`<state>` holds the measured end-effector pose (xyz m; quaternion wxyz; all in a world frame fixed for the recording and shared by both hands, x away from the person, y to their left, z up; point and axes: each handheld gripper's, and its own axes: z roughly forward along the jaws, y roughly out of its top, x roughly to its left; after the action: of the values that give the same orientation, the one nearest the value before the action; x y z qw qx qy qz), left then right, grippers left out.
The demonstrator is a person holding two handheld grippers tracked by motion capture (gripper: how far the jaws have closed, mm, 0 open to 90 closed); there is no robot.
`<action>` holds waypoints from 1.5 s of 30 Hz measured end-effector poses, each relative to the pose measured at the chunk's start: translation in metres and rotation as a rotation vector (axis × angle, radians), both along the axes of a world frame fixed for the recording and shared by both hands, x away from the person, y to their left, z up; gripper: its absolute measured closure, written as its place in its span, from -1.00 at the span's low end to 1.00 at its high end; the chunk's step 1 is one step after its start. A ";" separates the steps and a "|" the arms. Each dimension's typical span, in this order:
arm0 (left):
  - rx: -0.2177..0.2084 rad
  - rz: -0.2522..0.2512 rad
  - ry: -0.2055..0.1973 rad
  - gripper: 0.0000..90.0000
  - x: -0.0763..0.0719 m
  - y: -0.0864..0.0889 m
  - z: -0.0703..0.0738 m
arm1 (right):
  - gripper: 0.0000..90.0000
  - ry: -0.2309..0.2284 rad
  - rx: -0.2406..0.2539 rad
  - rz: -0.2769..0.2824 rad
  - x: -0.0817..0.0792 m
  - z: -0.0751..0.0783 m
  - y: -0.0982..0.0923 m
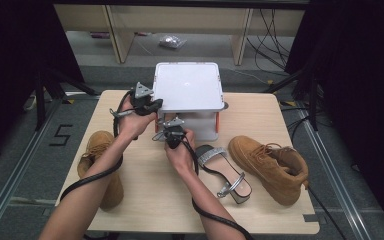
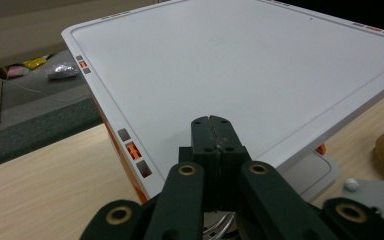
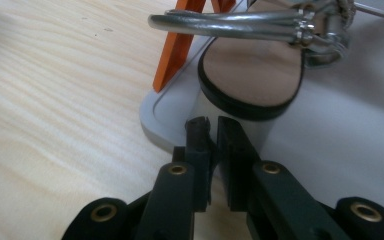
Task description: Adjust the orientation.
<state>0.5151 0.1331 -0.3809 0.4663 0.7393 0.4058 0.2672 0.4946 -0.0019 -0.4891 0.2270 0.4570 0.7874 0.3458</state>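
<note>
Silver sandal (image 3: pixel 252 60) just beyond right gripper (image 3: pixel 213 125)

Light wood-grain table (image 1: pixel 145 200), rectangular, fills the centre of the high view, standing on grey floor. White two-tier rack (image 1: pixel 188 87) with orange posts sits at the top centre edge; its lower tray rests on the tabletop. Tan boot (image 1: pixel 99 167) lies at the lower left, partly overhanging the left edge. Second tan boot (image 1: pixel 270 167) lies on its side at the right. Silver-strapped sandal (image 1: pixel 225 172) lies just left of that boot, toe toward the rack.
</note>
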 end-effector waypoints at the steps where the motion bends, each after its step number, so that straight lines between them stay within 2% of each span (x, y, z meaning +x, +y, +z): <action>1: -0.001 0.000 0.000 1.00 0.000 0.000 0.000 | 0.90 0.003 0.000 0.003 -0.002 0.001 -0.002; 2: 0.001 0.001 -0.001 1.00 0.000 0.000 0.000 | 0.93 -0.002 -0.007 0.006 -0.003 0.000 -0.005; 3: 0.002 0.003 -0.002 1.00 0.000 0.000 0.000 | 0.97 0.014 0.002 -0.001 -0.004 0.001 -0.007; 4: 0.004 0.003 -0.002 1.00 0.000 -0.001 0.000 | 1.00 -0.002 -0.011 0.001 -0.004 0.001 -0.012; 9: 0.005 0.004 -0.002 1.00 0.000 -0.001 0.000 | 1.00 0.009 -0.012 -0.019 -0.002 -0.001 -0.020; 22: -0.001 0.001 -0.003 1.00 0.000 0.000 0.000 | 0.99 -0.012 -0.017 -0.002 0.002 0.005 -0.010; 25: -0.001 0.004 -0.006 1.00 0.000 0.000 -0.001 | 0.93 0.007 -0.016 0.000 -0.003 0.011 -0.014; 30: 0.000 0.006 -0.005 1.00 -0.001 -0.001 0.000 | 0.63 0.088 -0.047 0.015 -0.007 0.022 -0.031; 32: 0.003 0.008 -0.003 1.00 -0.001 -0.001 0.000 | 0.53 0.090 -0.056 0.014 -0.009 0.030 -0.040; 35: 0.003 0.009 -0.002 1.00 -0.001 -0.002 0.000 | 0.41 0.130 -0.057 0.019 -0.010 0.039 -0.051; 42: 0.003 0.008 -0.003 1.00 -0.001 -0.001 0.000 | 0.25 0.189 -0.118 0.052 -0.012 0.044 -0.064; 45: 0.000 0.009 0.002 1.00 0.000 -0.001 0.000 | 0.20 0.205 -0.128 0.063 -0.017 0.044 -0.072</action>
<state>0.5148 0.1320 -0.3805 0.4646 0.7377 0.4097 0.2686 0.4777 -0.0739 -0.4447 0.1631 0.4498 0.8408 0.2533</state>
